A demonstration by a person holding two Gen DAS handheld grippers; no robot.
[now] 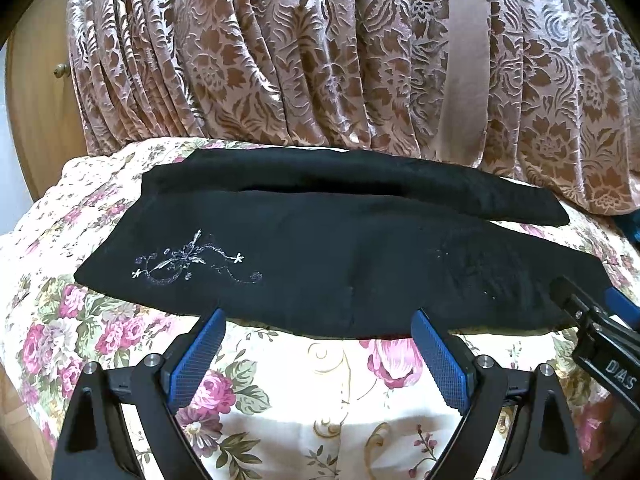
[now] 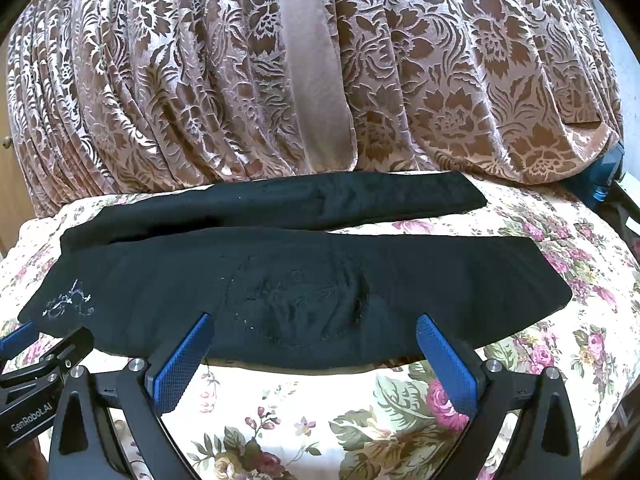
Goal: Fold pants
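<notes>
Surface: a floral bedspread [image 1: 320,380] in cream with pink roses, spread flat just below and ahead of both grippers.
Backdrop: a brown-and-pink patterned curtain [image 1: 280,52] hangs beyond the far edge, a plain pink band [image 1: 466,60] running down it.
Room edge: a wooden cabinet door [image 1: 44,80] with a small knob, far off to the left gripper's left.
Pants: black pants [image 1: 320,248] lie flat across the bedspread straight ahead of both grippers, legs stretched sideways, one leg beyond the other; silver embroidery [image 1: 192,260] ahead-left of the left gripper.
Left gripper: left gripper [image 1: 318,328] is spread wide, blue pads at the pants' near edge, holding nothing.
Right gripper: right gripper [image 2: 314,334] is likewise spread wide, tips at the near hem, empty; it sits just right of the left one.
</notes>
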